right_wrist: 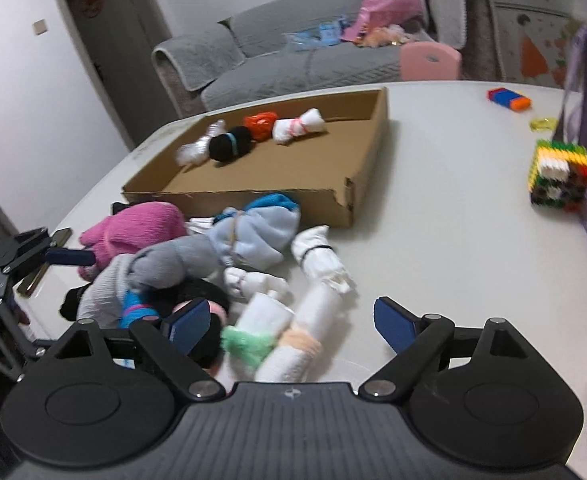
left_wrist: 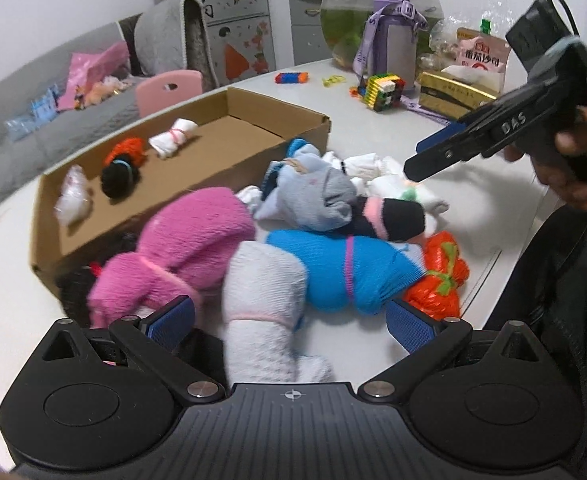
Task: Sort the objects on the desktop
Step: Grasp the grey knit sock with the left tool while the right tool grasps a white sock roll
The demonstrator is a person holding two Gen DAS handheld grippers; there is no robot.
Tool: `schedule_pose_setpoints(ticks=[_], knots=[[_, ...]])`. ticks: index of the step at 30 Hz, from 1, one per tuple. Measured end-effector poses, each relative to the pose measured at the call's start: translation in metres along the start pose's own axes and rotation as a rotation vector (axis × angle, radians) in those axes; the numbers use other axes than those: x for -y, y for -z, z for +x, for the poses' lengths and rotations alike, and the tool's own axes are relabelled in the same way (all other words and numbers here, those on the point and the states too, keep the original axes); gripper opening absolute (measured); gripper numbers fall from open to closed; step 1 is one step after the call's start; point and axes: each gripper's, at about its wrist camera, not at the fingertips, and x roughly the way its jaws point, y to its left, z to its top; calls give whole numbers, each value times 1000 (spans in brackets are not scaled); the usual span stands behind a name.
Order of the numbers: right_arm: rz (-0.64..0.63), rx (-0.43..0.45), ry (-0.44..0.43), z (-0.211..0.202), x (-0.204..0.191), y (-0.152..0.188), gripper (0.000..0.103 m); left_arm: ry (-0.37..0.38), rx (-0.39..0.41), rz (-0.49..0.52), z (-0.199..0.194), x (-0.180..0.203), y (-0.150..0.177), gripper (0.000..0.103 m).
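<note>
Both grippers, left (left_wrist: pixel 289 320) and right (right_wrist: pixel 291 322), gape wide over sock bundles (left_wrist: pixel 325 268) (nothing gripped). Next, I judge: close on one, carry to box (right_wrist: pixel 357 196).

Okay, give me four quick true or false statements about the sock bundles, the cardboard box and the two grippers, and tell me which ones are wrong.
1. The box holds a few bundles. True.
2. The right gripper is shut on a white bundle. False: its jaws are open, with the white bundle lying between them.
3. The pink bundle lies in the box. False: it lies on the table outside it.
4. The left gripper is open. True.
</note>
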Motion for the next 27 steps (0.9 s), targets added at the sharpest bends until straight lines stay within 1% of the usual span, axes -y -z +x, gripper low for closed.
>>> schedule_pose_setpoints(ticks=[3, 7, 13, 15, 17, 18, 21, 24, 27], knots=[[-19, -3, 51, -1, 3, 6, 88, 29, -5, -29, 7, 2, 2, 103], [-66, -21, 109, 2, 2, 10, 88, 11, -11, -39, 16, 1, 4, 103], [-113, -26, 116, 8, -9, 10, 87, 15, -37, -45, 27, -4, 6, 103], [-108, -26, 106, 9, -10, 9, 85, 21, -41, -37, 28, -4, 7, 103], [-80, -34, 84, 7, -6, 9, 77, 37, -42, -36, 28, -2, 8, 103], [-68, -35, 81, 6, -4, 9, 76, 42, -44, -34, 29, -1, 8, 103], [-54, -25, 128, -1, 3, 12, 76, 61, -47, -36, 31, 2, 8, 103], [-49, -34, 176, -3, 11, 16, 78, 43, -46, -37, 36, 5, 7, 103], [-33, -25, 176, -4, 14, 16, 78, 29, -42, -57, 38, 3, 7, 102]])
